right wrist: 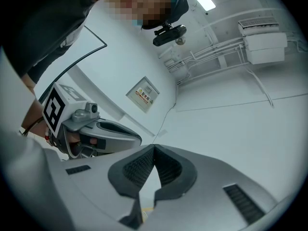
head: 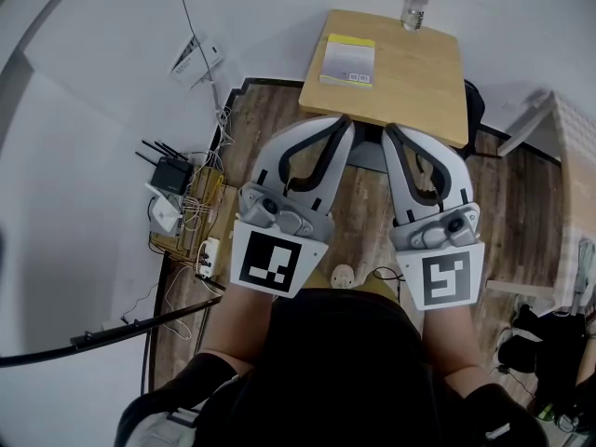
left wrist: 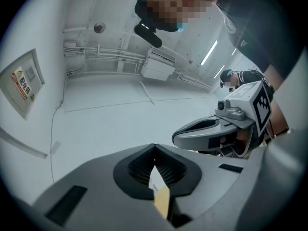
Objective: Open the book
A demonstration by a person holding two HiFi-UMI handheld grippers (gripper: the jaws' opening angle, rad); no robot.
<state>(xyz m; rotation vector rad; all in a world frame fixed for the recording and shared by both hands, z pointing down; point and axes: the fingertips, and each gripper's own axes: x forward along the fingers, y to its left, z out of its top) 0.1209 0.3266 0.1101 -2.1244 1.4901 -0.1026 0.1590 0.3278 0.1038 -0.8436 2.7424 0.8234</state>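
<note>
book (head: pixel 347 61) lies closed on the wooden table (head: pixel 419 82) at twelve o'clock, well ahead of me. i hold the left gripper (head: pixel 340 121) and right gripper (head: pixel 391 130) side by side near my body, jaws pressed together on nothing, since i judge the reach hasn't begun.

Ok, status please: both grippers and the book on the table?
Left gripper shut, empty. Right gripper shut, empty. Yellow-grey book closed on square wooden table, untouched. Clear bottle at far edge, no obstacle.

table (head: pixel 424 87): smooth light wood; book (head: pixel 347 62): paper cover; bottle (head: pixel 416 3): clear plastic; floor (head: pixel 265 119): wood planks
</note>
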